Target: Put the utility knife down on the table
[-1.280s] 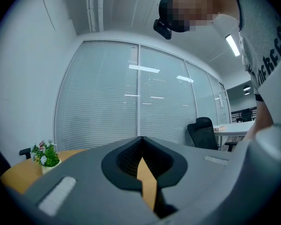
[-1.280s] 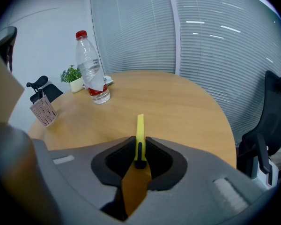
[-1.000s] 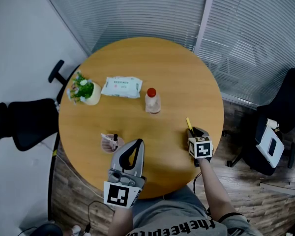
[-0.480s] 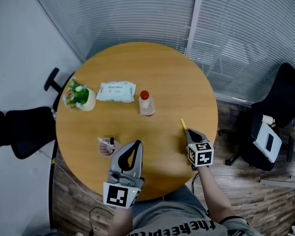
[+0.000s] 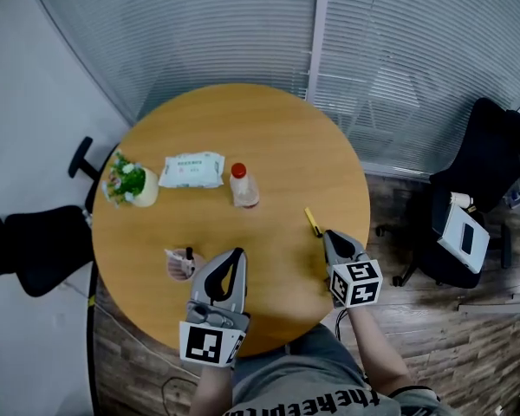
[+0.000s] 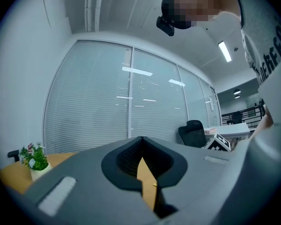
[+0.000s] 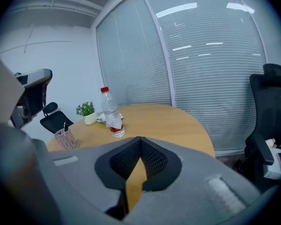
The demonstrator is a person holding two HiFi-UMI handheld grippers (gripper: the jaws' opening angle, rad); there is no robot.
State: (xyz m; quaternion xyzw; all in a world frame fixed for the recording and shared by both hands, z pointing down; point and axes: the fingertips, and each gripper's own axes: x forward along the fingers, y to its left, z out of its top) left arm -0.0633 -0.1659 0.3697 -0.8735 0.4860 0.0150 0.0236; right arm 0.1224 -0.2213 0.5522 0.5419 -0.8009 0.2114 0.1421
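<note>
Jaws of the right gripper (image 5: pixel 331 236) are closed, empty; it has drawn back from the yellow utility knife (image 5: pixel 313 222), which lies just beyond on the round wooden tabletop (image 5: pixel 269 137). Placement appears complete. The left gripper (image 5: pixel 235 253) is likewise closed.

Yellow utility knife (image 5: pixel 313 222), tan wooden table (image 5: pixel 277 137), red-capped clear bottle (image 5: pixel 241 186), green plant (image 5: pixel 126 181) in pale pot (image 5: pixel 145 198)

Your utility knife (image 5: pixel 313 222): small, slim, yellow. Lying flat on table (image 5: pixel 269 128), in right half, close to right edge. Long axis diagonal: far end points toward table's far edge and middle, near end toward near-right edge. Sits just ahead of your right tongs (image 5: pixel 328 235); touching or apart, can't tell. Blade out or in: too small to read.
</note>
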